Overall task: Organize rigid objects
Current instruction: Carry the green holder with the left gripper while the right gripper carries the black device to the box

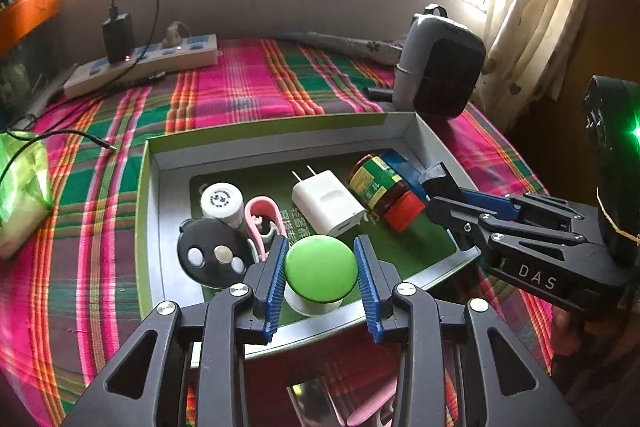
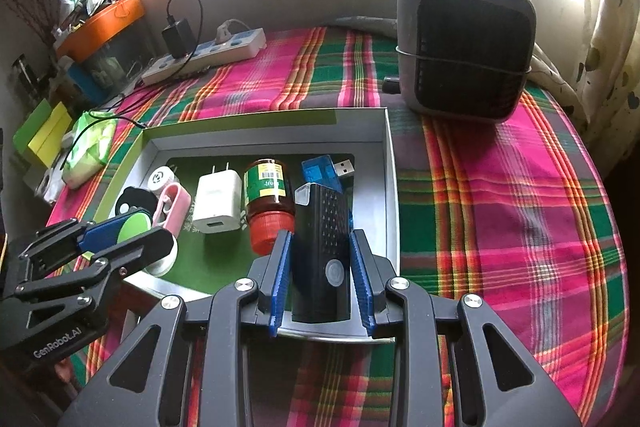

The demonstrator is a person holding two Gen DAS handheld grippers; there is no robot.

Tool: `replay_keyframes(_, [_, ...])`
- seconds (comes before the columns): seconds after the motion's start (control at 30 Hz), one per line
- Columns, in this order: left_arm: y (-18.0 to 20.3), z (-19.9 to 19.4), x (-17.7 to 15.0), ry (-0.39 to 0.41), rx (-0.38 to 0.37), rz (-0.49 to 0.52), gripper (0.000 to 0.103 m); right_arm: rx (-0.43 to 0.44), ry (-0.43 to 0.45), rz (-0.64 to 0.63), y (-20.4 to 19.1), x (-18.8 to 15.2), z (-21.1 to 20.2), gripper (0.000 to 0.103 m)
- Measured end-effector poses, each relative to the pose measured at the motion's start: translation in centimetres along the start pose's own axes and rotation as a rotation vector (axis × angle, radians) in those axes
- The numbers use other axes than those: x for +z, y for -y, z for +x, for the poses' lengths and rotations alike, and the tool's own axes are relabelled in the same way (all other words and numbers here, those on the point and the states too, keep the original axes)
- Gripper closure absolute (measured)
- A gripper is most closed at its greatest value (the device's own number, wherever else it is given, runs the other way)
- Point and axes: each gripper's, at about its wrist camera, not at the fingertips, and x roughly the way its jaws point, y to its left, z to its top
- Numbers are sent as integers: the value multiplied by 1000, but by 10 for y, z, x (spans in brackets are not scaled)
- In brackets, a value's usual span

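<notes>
Tongs on the left (image 1: 321, 277) bracket a green-capped jar (image 1: 320, 269) at the near edge of the open box (image 1: 280, 133). Right tongs (image 2: 320, 277) bracket a black device (image 2: 322, 251) at the box's near right; whether either pair grips, I cannot tell.
</notes>
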Motion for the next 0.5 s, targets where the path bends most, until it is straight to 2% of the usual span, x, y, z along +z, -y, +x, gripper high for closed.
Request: replay_keyframes(0.5, [3, 7, -4, -19, 10, 14, 71, -8, -1, -2, 0, -2, 5, 72])
